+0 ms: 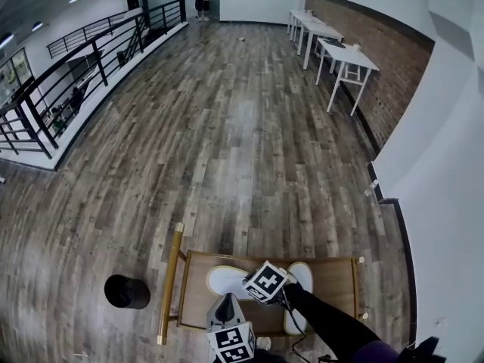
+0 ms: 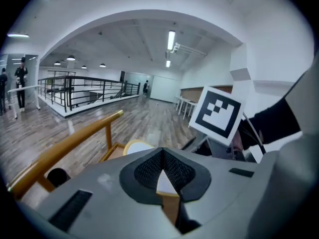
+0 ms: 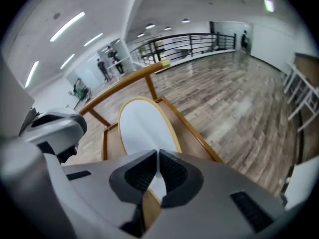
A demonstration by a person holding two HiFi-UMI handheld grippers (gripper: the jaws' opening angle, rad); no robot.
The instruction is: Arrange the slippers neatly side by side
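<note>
A: State?
B: Both clenched, empty: left tongs, right tongs. On the tabletop, crosswise slipper at left, lengthwise slipper at right, apart, not parallel.
A: I'd open the right tongs, pinch the crosswise slipper's rim, pivot it parallel — slide flat, ends level, sides just beside.

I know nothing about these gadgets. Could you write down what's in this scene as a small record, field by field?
Place: large hall, wood-plank floor, white tables by a brick wall
Work surface: low wooden tray with a gold handle bar
Slippers: two white ones on the tray, left slipper and right slipper, apart and seemingly angled differently
Left gripper: jaws together, nothing between them
Right gripper: jaws together, over a slipper
Nearby: black round object on the floor beside the tray
</note>
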